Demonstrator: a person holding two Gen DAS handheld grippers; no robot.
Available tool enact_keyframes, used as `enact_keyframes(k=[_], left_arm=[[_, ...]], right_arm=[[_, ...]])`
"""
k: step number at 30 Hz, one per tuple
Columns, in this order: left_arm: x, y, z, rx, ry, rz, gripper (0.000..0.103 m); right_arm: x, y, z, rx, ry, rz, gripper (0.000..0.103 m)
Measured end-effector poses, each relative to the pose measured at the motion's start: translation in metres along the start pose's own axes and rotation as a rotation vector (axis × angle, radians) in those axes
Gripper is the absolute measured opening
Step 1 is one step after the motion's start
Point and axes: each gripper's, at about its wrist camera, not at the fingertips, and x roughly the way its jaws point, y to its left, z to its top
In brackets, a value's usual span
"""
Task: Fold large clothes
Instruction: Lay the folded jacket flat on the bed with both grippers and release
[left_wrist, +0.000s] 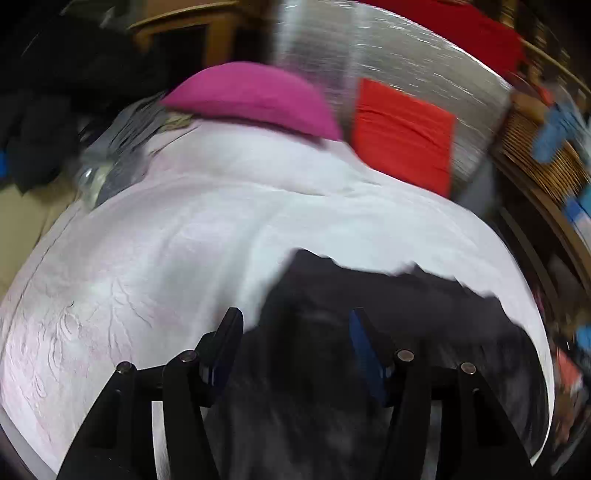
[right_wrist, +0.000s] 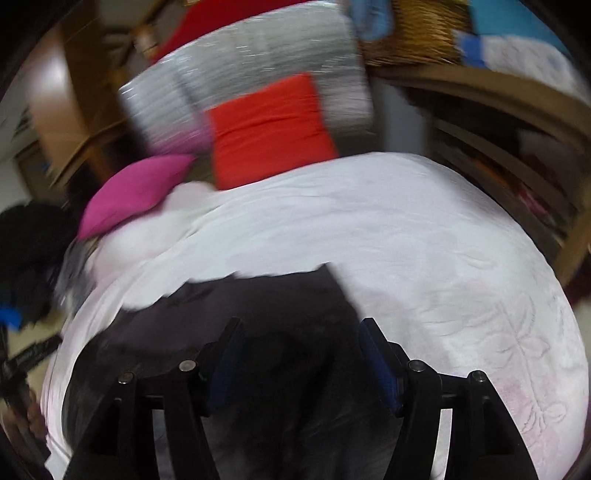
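Dark garment (left_wrist: 388, 332) directly ahead on white bedspread (left_wrist: 184, 240).
Under both: left hand-held gripper (left_wrist: 295, 332) and right hand-held gripper (right_wrist: 301, 339) wide, empty; long axis left-right.

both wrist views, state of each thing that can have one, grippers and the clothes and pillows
left gripper: open, nothing gripped
right gripper: open, nothing gripped
dark garment: lying on the white bedspread, partly spread, blurred
pink pillow: lying on the bedspread
red cushion: propped upright

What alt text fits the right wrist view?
The open right gripper hovers over a dark garment spread on a white bedspread. Beyond lie a magenta pillow and an orange-red cushion; the picture is motion-blurred.
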Motion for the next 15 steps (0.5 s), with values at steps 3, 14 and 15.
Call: enact_keyframes(k=[3, 14, 15], left_arm=[[-0.006, -0.023, -0.023, 0.079, 0.015, -0.029, 0.062], [0.049, -0.042, -0.054, 0.180, 0.167, 0.115, 0.062], [0.045, -0.042, -0.052, 0.173, 0.167, 0.107, 0.062]], right_arm=[[-0.004, 0.033, -0.012, -0.107, 0.016, 0.033, 0.062], [0.091, 0.058, -0.044, -0.110, 0.261, -0.056, 0.055], [0.087, 0.059, -0.041, -0.098, 0.256, -0.053, 0.055]])
